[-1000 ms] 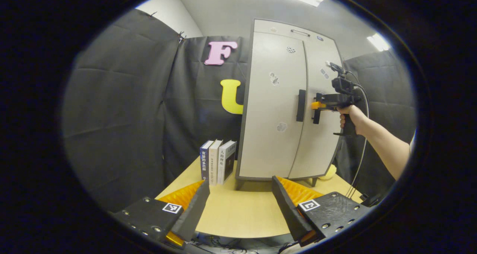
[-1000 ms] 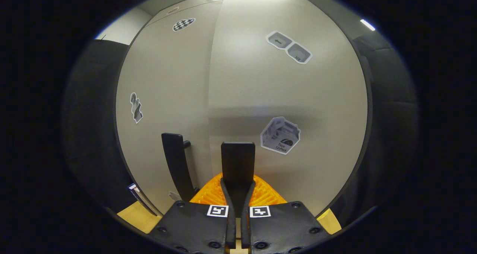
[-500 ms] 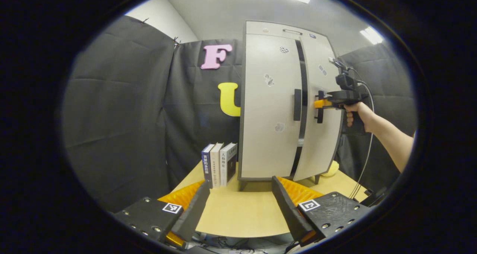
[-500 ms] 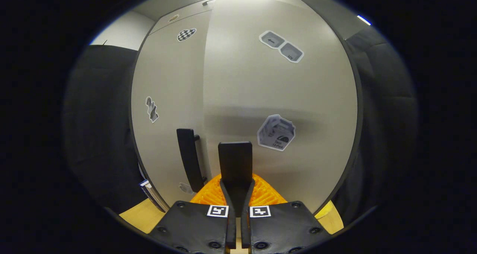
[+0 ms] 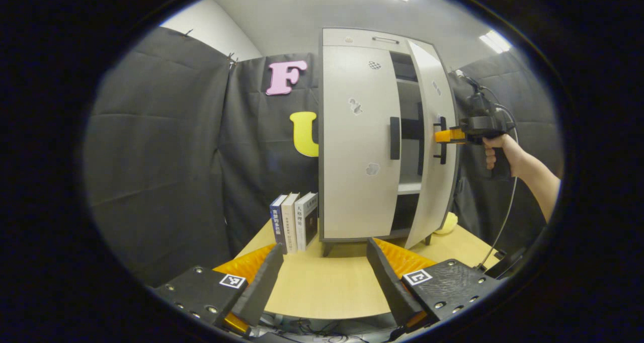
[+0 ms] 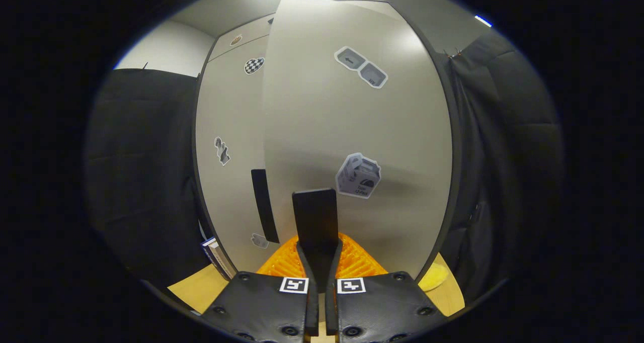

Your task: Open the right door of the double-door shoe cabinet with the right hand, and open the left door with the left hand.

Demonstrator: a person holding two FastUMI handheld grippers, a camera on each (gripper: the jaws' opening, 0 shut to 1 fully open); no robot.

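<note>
A pale grey double-door shoe cabinet [image 5: 352, 36] stands on the wooden table [image 5: 327, 287]. Its left door [image 5: 354, 147] is closed, with a black handle [image 5: 395, 138] near its inner edge. The right door [image 5: 432, 182] stands partly open, showing dark shelves inside. My right gripper [image 5: 443, 136], held by a hand [image 5: 498, 149], is shut on the right door's black handle [image 6: 316, 215]; in the right gripper view my right gripper [image 6: 318, 250] faces the right door [image 6: 352, 121]. My left gripper [image 5: 324, 248] hangs open and empty above the table's near edge, well short of the cabinet.
Three upright books [image 5: 295, 220] stand on the table against the cabinet's left side. A yellow object [image 5: 446, 226] lies behind the open door at the cabinet's right foot. Black cloth walls close in on the left and right. A cable hangs from the right gripper.
The right door has swung from closed to partly open, pulled by my right gripper, which moved outward and to the right. My left gripper has stayed open in the same place.
</note>
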